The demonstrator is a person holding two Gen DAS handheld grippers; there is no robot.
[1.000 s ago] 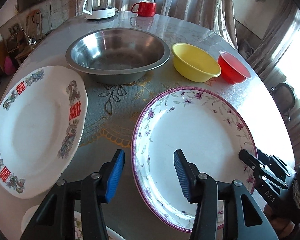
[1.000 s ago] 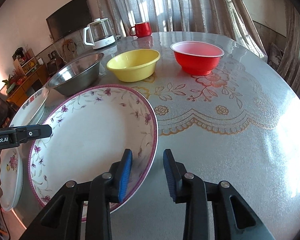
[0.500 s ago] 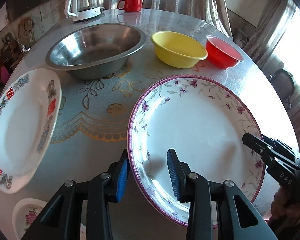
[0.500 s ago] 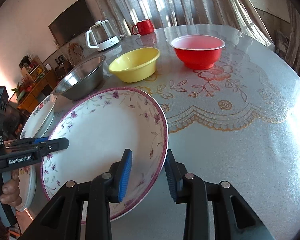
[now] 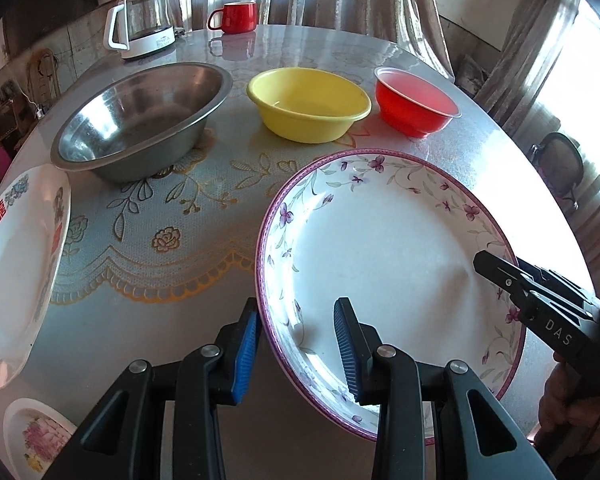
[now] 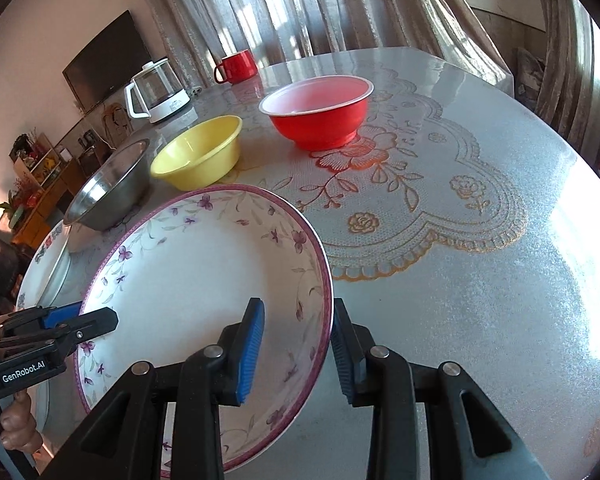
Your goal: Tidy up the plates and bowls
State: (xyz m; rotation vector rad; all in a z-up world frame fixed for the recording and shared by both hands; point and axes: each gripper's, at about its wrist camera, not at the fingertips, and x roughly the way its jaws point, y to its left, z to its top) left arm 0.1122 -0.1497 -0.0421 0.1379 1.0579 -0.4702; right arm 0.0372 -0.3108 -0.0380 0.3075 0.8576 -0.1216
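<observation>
Blue ribbed pads of the left gripper [image 5: 296,350] and right gripper [image 6: 298,350] pinch opposite rims of the purple-flowered white plate [image 5: 384,264], lower centre; keep both level and synchronized toward the red-lettered plate [image 5: 18,264], left edge.

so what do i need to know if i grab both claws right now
Left claw: shut on the near-left rim of the purple-flowered plate.
Right claw: shut on the opposite rim of the same plate.
Along the far side of the table: steel bowl, yellow bowl, red bowl, all separate.
To the left: red-lettered plate and, nearer, a small rose plate.
Done: the plate is gripped, nothing is stacked.
Left: probably set this plate with the others, then nest the bowls.
</observation>
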